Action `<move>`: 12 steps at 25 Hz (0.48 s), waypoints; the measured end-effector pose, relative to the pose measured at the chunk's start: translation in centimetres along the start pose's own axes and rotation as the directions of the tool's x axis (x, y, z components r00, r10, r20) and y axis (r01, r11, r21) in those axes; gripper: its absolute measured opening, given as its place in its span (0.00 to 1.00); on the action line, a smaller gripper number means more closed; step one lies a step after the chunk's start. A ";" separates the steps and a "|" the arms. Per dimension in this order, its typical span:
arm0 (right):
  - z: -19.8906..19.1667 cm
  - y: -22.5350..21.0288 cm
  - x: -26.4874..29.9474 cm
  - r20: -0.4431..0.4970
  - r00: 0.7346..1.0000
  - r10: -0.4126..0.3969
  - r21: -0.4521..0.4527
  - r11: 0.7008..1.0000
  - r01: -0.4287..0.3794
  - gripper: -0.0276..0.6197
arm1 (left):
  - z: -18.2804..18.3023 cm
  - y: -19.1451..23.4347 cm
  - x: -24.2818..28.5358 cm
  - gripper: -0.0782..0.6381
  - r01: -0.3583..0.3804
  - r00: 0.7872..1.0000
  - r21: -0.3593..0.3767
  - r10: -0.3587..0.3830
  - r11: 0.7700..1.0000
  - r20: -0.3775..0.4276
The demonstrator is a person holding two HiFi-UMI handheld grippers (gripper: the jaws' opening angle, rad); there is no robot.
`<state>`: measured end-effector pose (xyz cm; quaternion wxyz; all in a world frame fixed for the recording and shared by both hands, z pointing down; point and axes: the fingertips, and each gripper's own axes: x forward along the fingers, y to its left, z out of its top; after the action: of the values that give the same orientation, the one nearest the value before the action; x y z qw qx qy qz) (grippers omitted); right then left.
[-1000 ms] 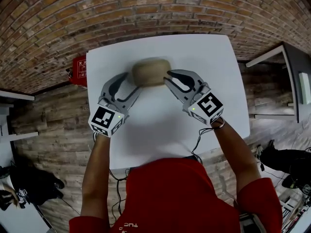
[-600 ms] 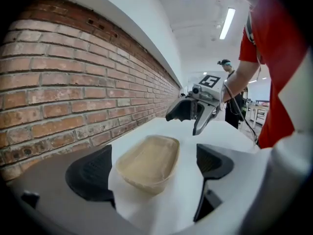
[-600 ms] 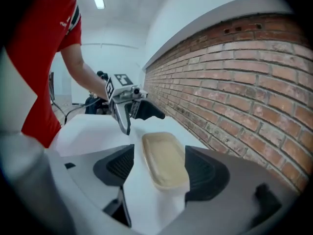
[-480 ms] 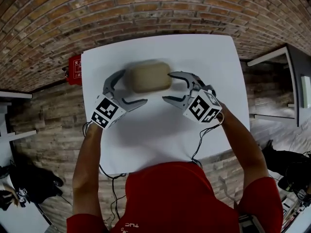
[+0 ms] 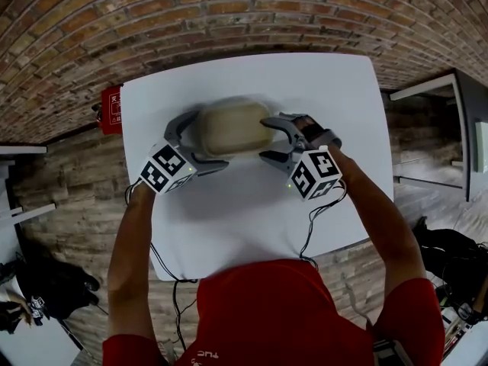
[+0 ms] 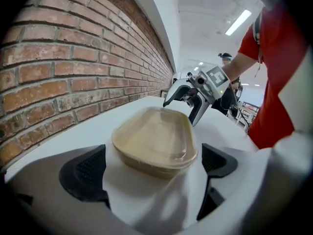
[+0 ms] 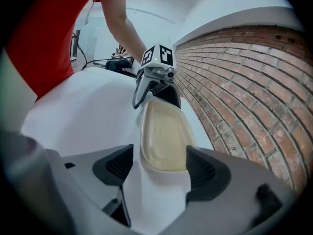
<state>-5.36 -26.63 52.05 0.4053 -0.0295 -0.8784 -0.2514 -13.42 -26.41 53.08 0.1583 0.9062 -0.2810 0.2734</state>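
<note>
White table [image 5: 252, 212] beside a brick wall [image 5: 229, 14] carries a tan lidded oval container [image 5: 226, 126], each end lying between the wide-spread jaws of the left gripper [image 5: 204, 139] and right gripper [image 5: 264, 138], neither clamping it, with a red box [image 5: 112, 109] off the table's left edge.

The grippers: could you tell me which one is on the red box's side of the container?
The left gripper, at the container end toward the red box; the right gripper sits at the opposite end.

Left gripper [image 5: 211, 139], right gripper [image 5: 263, 138] — nearer, straddling container [image 5: 229, 126].

Brick wall [image 5: 229, 10] nr tub [image 5: 227, 126], far side.
</note>
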 end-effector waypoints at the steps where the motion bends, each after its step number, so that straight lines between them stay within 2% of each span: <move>1: -0.2 0.0 0.2 -0.004 1.000 0.001 -0.012 1.000 -0.001 0.51 | -0.1 0.1 0.1 0.92 0.011 1.000 -0.010 -0.011 1.000 -0.003; 4: -0.5 -0.3 0.6 -0.005 1.000 -0.006 -0.033 0.999 0.006 0.51 | -0.1 0.3 0.1 0.92 0.038 0.999 -0.030 -0.038 0.999 -0.018; 12: -0.4 -0.6 1.0 0.009 1.000 -0.026 -0.032 0.999 0.026 0.51 | -0.6 0.5 0.3 0.92 0.059 0.996 -0.002 -0.059 0.998 -0.070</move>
<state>-5.85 -27.53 52.72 0.3979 -0.0255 -0.8763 -0.2705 -13.74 -26.71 53.81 0.1762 0.9039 -0.2486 0.3001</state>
